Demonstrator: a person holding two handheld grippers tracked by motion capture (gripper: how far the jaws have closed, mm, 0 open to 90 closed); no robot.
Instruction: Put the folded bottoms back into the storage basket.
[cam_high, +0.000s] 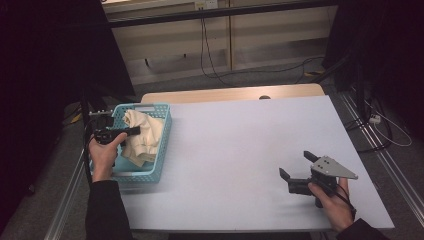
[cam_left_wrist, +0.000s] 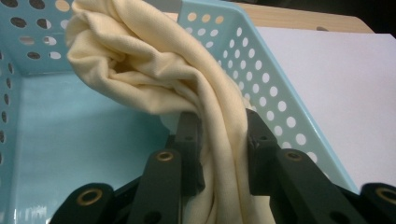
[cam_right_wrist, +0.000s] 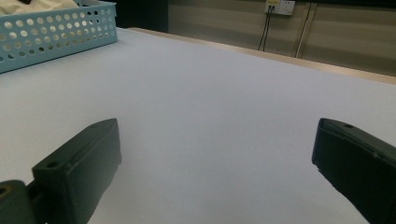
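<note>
One soft cream cloth (cam_high: 141, 136), bunched and creased, heaped in a pale blue plastic basket (cam_high: 163, 145) with round-holed walls, at the left of a smooth white table (cam_high: 240, 150) in the high view. Left gripper (cam_high: 131, 131) of black plastic, gripped in the left hand (cam_high: 105, 155), reaching over the basket's near wall into the cloth. Right gripper (cam_high: 297, 165) near the table's right front edge, well apart from the basket, held in the right hand (cam_high: 336, 205), topped by a grey three-cornered plate, its two black jaws spread wide with nothing between. From the left gripper view: thick matte folds of the cloth (cam_left_wrist: 154, 70) rolled into a rope-like twist, running down between the jaws of the left gripper (cam_left_wrist: 223, 140); jaws narrow, pressed on the fabric from both sides; glossy basket (cam_left_wrist: 280, 107) floor beneath, dotted wall at the right. From the right gripper view: blunt, blocky black jaws of the right gripper (cam_right_wrist: 215, 154) standing far apart over bare matte tabletop (cam_right_wrist: 210, 93), touching nothing; perforated basket (cam_right_wrist: 56, 32) corner far off at upper left, a scrap of cloth (cam_right_wrist: 32, 4) above its rim.
</note>
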